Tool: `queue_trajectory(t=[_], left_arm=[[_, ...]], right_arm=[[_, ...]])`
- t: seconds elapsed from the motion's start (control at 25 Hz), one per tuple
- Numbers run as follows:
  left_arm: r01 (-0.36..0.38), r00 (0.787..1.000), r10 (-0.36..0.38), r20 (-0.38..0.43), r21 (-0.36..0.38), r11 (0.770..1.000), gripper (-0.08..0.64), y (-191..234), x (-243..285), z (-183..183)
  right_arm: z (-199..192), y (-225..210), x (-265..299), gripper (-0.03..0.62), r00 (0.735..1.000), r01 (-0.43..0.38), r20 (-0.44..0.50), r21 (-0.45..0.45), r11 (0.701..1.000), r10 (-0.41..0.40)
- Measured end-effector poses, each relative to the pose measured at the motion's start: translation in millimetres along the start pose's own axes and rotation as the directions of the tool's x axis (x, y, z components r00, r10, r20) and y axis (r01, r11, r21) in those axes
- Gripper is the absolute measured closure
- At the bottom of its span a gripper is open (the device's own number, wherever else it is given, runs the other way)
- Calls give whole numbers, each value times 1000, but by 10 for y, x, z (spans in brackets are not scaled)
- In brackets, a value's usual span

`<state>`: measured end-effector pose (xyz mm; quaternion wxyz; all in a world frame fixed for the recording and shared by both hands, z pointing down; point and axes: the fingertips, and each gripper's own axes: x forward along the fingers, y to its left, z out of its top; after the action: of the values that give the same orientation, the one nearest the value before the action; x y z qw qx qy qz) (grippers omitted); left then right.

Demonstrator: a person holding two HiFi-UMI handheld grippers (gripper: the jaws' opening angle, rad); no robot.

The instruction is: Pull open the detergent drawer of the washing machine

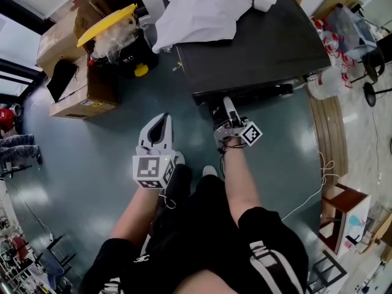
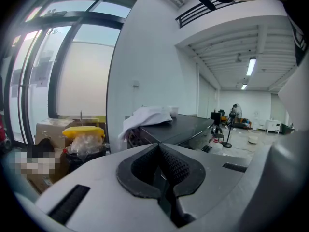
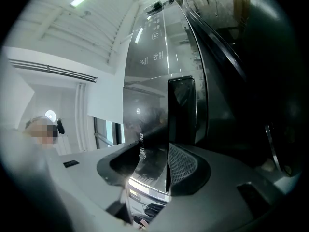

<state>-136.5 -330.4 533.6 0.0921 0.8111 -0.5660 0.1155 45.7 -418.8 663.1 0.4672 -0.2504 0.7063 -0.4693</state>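
Note:
The washing machine (image 1: pixel 257 48) is a dark box seen from above, its front edge facing me. My right gripper (image 1: pixel 228 106) reaches up to the left end of that front. In the right gripper view the glossy detergent drawer front (image 3: pixel 154 124) fills the gap between the pads of the right gripper (image 3: pixel 154 170), and both pads lie against it; the drawer's black side edge (image 3: pixel 182 110) shows just beyond. My left gripper (image 1: pixel 160 122) hangs apart over the floor, left of the machine. The left gripper view shows the left gripper (image 2: pixel 161 173) shut with nothing in it.
A white cloth (image 1: pixel 199 11) lies on the machine's top. Cardboard boxes (image 1: pixel 79 97) and a yellow-lidded bin (image 1: pixel 110 23) stand at the left. A large clear bottle (image 1: pixel 324 84) sits right of the machine, with a white cable (image 1: pixel 318 182) on the floor.

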Motion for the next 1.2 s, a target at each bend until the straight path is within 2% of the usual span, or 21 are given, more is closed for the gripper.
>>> queue_trajectory(t=[0.28, 0.68, 1.2], left_arm=[[-7, 1000, 7, 3, -3, 1000, 558, 52, -52, -32], [-24, 1000, 24, -5, -2, 1000, 558, 201, -121, -163], [-2, 1000, 2, 2, 0, 1000, 558, 300, -80, -304]], right_arm=[[-16, -30, -29, 428, 1000, -6, 2, 21, 1000, 6], [-23, -27, -55, 457, 999, -43, -4, -20, 999, 43], [-68, -22, -119, 474, 998, -70, 6, -44, 997, 70]])
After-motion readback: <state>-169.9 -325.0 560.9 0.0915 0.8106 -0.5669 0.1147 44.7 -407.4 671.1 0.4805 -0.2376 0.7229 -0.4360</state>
